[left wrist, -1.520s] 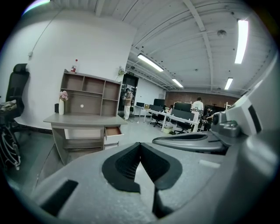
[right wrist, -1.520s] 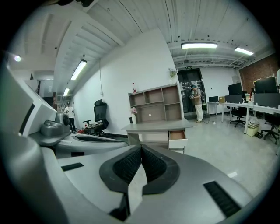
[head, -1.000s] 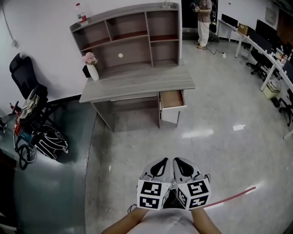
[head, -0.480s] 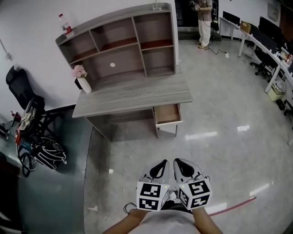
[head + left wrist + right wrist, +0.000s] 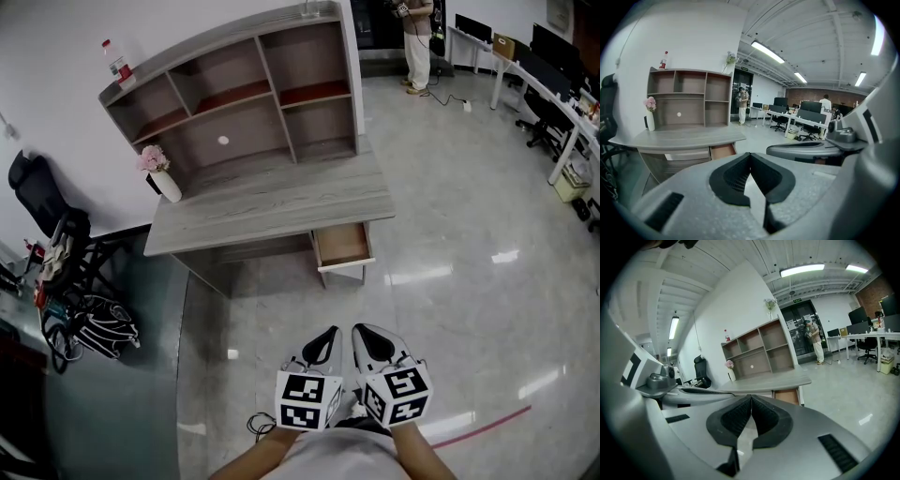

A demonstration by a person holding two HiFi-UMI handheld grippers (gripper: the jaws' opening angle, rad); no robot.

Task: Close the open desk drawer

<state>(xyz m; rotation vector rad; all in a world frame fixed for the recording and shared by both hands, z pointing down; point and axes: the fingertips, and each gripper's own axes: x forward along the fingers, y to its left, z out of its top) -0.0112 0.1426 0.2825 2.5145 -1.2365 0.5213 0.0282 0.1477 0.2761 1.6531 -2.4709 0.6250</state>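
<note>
Desk (image 5: 272, 202) grey woodgrain; drawer (image 5: 342, 244) brown inside; L tool (image 5: 330, 332), R tool (image 5: 357, 330) white w/ blk-wht sq markers.

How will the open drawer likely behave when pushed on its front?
The drawer looks empty, so it probably slides in lightly. Its white front is a flat rigid panel, so it likely won't flex; an off-centre push might skew it. The desk looks heavy enough to stay put, though the vase could wobble if the drawer slams.

My left gripper (image 5: 332, 332) and right gripper (image 5: 359, 330): pale grey shells, black ribbed pads (image 5: 736, 176) lining the jaws; behind each, a white cube (image 5: 307, 400) bearing black square markers.
</note>
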